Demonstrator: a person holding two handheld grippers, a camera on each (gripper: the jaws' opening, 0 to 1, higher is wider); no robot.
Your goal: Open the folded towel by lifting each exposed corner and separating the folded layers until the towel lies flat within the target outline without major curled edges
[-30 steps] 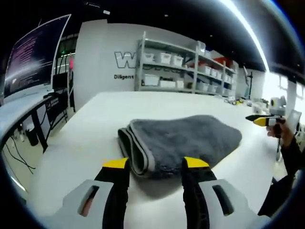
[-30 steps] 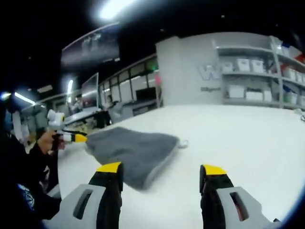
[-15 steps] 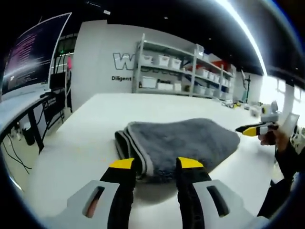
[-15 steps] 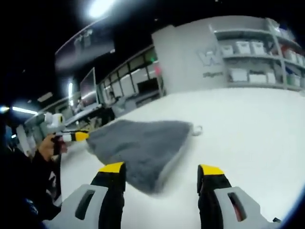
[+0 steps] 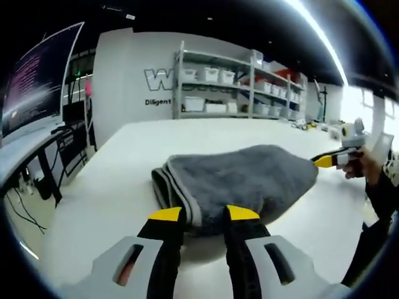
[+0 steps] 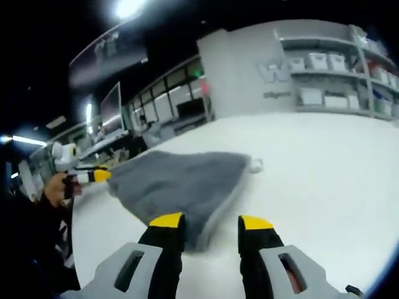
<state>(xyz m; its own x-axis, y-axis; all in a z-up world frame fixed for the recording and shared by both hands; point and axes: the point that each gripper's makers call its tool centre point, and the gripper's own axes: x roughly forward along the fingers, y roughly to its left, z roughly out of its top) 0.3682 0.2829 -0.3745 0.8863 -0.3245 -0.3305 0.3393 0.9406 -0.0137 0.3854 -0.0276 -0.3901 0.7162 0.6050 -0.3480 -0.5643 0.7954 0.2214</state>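
the folded towel (image 5: 240,184) lies on the table (image 5: 112,187), with its layered fold edge toward the left gripper (image 5: 202,215). that gripper sits just before the towel's near edge, its jaws a little apart and one to either side of the edge. at the towel's far right end, the right gripper (image 5: 325,161) reaches in with a hand (image 5: 365,168) behind it. from the right gripper view, the right gripper (image 6: 211,222) is at the towel's near corner, and the left gripper (image 6: 93,176) lies at the towel's left end. behind the table stand shelves (image 5: 230,87) against a wall (image 5: 131,81), and a screen (image 5: 37,75) stands off to the left.
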